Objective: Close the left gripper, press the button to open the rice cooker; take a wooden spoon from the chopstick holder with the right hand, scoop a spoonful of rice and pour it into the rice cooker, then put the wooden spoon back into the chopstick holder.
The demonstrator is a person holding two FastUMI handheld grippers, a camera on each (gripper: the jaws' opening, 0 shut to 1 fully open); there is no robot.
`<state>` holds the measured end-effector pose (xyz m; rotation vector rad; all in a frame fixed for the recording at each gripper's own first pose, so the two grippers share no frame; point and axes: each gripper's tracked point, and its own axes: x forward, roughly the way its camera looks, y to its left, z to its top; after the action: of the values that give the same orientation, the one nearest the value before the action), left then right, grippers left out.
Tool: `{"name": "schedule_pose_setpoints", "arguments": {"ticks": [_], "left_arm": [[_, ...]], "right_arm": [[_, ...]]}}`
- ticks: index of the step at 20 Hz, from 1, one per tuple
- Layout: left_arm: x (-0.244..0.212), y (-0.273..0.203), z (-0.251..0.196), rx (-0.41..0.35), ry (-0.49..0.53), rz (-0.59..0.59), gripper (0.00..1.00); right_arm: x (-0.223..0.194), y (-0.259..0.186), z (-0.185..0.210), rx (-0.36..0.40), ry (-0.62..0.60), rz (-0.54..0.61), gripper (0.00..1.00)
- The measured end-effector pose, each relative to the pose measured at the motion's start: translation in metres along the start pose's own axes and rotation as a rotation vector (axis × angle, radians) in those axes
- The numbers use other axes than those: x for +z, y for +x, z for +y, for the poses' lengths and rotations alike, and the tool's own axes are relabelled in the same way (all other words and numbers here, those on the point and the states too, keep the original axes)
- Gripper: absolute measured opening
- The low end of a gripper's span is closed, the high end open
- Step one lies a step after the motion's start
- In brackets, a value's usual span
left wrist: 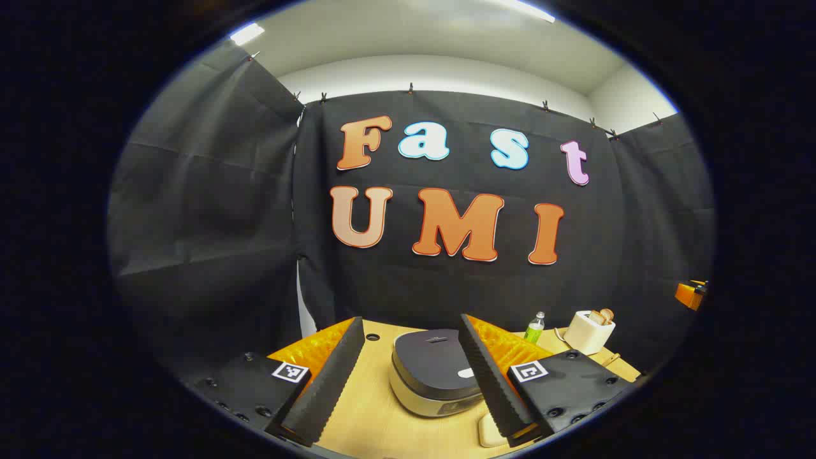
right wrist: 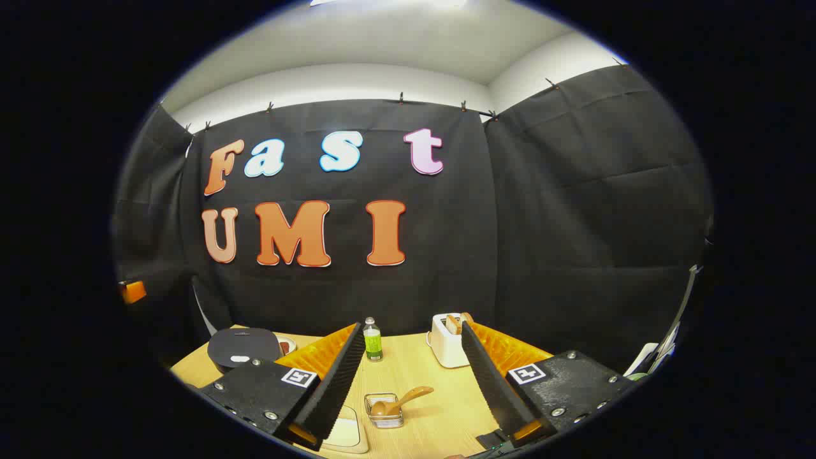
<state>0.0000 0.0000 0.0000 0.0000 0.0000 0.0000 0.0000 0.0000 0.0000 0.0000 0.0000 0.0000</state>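
Note:
The rice cooker (left wrist: 435,373), with a dark lid and pale body, sits shut on the wooden table between the fingers of my left gripper (left wrist: 408,382), which is open and held above the near table. The right gripper view shows the cooker (right wrist: 245,347) at far left. A wooden spoon (right wrist: 401,400) leans in a small wire chopstick holder (right wrist: 384,411), between the spread fingers of my open right gripper (right wrist: 414,389). A pale container (right wrist: 346,431) lies by the right gripper's left finger; whether it holds rice cannot be told.
A green bottle (right wrist: 373,341) and a white toaster (right wrist: 448,341) with bread stand at the back of the table (right wrist: 433,433); both also appear in the left gripper view, bottle (left wrist: 534,328), toaster (left wrist: 590,331). Black cloth walls close in behind.

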Motion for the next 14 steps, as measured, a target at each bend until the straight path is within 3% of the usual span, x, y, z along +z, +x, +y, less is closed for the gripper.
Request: {"name": "schedule_pose_setpoints", "arguments": {"ticks": [2,3,5,6,7,9,10,11,14], "left_arm": [[-0.001,0.000,-0.012,0.006,-0.012,0.003,0.99],[-0.001,-0.002,-0.018,0.007,-0.012,0.001,1.00],[-0.001,-0.003,-0.028,0.013,-0.006,-0.009,1.00],[0.000,-0.003,-0.031,0.024,-0.003,-0.011,0.99],[-0.001,-0.004,-0.034,0.033,-0.002,-0.012,0.99],[-0.003,-0.006,-0.041,0.047,0.001,-0.009,0.99],[-0.003,-0.007,-0.045,0.051,0.002,-0.011,0.99],[-0.002,-0.007,-0.046,0.055,0.005,-0.016,0.98],[0.000,-0.001,-0.049,0.051,0.011,-0.030,0.98]], "right_arm": [[-0.004,0.005,-0.004,0.022,0.007,0.020,0.99],[-0.005,0.010,-0.006,0.034,0.006,0.028,0.94],[-0.004,0.019,-0.011,0.055,0.014,0.030,0.94],[-0.004,0.024,-0.011,0.066,0.017,0.032,0.99],[-0.006,0.029,-0.012,0.078,0.017,0.035,0.94],[-0.011,0.038,-0.009,0.108,0.016,0.044,0.94],[-0.012,0.043,-0.006,0.124,0.017,0.046,0.99],[-0.015,0.046,-0.005,0.134,0.019,0.049,0.94],[-0.021,0.059,0.003,0.151,0.019,0.053,0.94]]}}
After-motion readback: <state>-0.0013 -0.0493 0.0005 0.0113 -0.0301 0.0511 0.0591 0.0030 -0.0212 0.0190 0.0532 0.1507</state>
